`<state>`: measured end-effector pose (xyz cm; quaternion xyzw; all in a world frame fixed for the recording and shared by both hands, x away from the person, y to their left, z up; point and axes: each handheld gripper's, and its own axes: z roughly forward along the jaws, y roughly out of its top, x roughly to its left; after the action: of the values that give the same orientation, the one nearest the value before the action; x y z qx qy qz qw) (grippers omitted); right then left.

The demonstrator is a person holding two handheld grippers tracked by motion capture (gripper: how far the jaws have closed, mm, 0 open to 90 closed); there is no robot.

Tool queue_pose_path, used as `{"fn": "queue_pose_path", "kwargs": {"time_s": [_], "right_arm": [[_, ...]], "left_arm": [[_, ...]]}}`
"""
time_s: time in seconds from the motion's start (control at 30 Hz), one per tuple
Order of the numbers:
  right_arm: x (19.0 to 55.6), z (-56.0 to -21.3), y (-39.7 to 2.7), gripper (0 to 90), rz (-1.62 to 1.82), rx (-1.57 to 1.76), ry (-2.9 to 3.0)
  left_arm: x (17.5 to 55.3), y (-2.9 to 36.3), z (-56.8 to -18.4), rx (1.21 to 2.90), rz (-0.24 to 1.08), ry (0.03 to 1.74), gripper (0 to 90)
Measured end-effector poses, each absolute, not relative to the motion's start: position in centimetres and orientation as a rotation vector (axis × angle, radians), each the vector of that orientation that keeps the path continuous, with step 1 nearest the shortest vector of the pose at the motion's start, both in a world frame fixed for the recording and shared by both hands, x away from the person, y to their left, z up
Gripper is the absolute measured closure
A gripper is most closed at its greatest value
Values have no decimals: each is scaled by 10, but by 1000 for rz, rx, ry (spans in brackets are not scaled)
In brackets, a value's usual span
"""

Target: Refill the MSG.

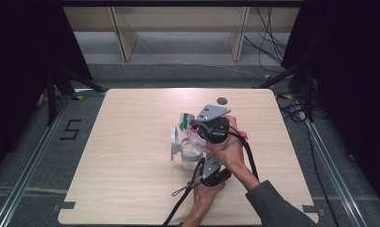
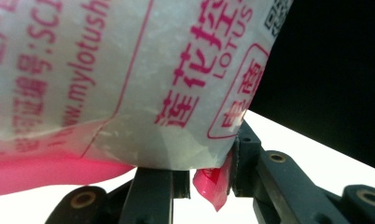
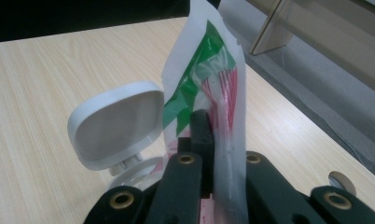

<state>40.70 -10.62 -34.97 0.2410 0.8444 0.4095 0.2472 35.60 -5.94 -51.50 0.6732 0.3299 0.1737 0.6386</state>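
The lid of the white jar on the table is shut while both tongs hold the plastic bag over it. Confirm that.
Not quite: the lid stands flipped open beside the bag, as the right gripper view shows. Both the left tongs and the right tongs do hold the bag over the jar.

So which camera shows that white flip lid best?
The right gripper view: the open white lid stands large and unobstructed beside the bag. The high view shows it small; the left gripper view has the bag's print up close instead.
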Motion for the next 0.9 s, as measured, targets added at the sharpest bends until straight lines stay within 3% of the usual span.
{"fn": "queue_pose_path", "kwargs": {"time_s": [0.9], "right_arm": [[405, -348, -102, 900, 1117, 622, 2304]], "left_arm": [[355, -58, -513, 1529, 409, 745, 738]]}}
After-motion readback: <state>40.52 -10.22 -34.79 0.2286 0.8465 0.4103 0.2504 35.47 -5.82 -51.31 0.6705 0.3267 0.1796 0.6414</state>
